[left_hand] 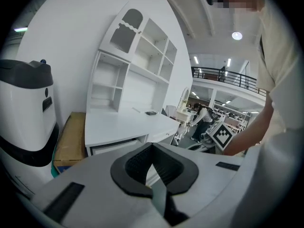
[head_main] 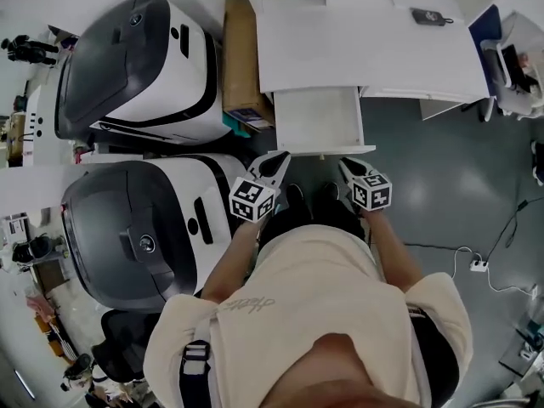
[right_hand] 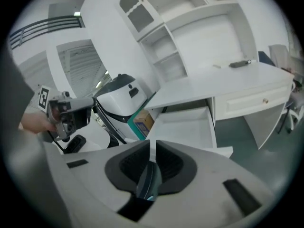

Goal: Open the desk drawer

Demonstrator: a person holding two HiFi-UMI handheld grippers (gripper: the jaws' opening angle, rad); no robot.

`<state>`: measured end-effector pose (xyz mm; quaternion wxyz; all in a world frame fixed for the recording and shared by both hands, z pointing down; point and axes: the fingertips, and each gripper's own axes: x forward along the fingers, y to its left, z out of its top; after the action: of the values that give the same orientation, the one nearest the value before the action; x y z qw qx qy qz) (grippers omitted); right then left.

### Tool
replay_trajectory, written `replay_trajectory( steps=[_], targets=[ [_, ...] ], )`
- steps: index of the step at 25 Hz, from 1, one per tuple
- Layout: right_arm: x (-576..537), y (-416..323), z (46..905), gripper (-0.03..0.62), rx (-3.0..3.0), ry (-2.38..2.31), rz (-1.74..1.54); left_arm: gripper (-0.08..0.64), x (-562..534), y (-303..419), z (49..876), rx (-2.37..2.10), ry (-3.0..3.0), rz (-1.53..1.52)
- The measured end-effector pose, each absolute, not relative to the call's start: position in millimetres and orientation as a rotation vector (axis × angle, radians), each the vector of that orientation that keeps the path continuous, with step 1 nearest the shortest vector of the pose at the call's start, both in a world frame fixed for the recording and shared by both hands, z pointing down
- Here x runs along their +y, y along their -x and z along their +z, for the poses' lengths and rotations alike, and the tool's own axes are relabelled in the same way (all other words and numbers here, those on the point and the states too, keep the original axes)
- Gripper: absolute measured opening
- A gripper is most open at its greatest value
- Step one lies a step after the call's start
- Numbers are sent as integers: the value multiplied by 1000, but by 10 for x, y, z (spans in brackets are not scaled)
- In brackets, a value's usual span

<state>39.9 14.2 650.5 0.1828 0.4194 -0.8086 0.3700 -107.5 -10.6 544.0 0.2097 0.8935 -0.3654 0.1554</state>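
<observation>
Only partly visible behind left gripper (left_hand: 153, 147): the drawer (left_hand: 114, 147).

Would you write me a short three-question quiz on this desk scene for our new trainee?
1. True or false: the desk drawer is shut.
2. What shows inside the drawer? A a mug; B nothing; C a book.
3. Fill in: the small dark device lies on top of the ___.
Key: 1 false; 2 B; 3 desk.
</observation>
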Motion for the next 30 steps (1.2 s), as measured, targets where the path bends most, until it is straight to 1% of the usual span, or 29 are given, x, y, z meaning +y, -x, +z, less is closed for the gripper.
replay_trajectory(
  steps=[1, 2, 3, 14, 22, 30],
  targets=[
    [120, -402, 6378, 34, -2303, -1203, 1018, 0, -110, 1090, 5402, -1014, -2493, 426],
    [97, -403, 6250, -2, -2325, -1224, 990, 0, -122, 1105, 5353, -1014, -2504, 417],
    [73, -404, 6120, -5, -2347, -1246, 961, 0, -143, 1119, 5292, -1017, -2518, 405],
    [-226, -415, 4813, -5, -2540, -1394, 637, 0, -553, 1253, 4398, -1087, -2669, 230],
    [-634, -395, 3930, -6, -2696, -1455, 437, 0, -898, 1445, 3652, -1229, -2726, 23],
    [-823, -341, 3162, -6, -2787, -1465, 166, 0, -971, 1359, 3026, -1213, -2872, -49]
  ],
)
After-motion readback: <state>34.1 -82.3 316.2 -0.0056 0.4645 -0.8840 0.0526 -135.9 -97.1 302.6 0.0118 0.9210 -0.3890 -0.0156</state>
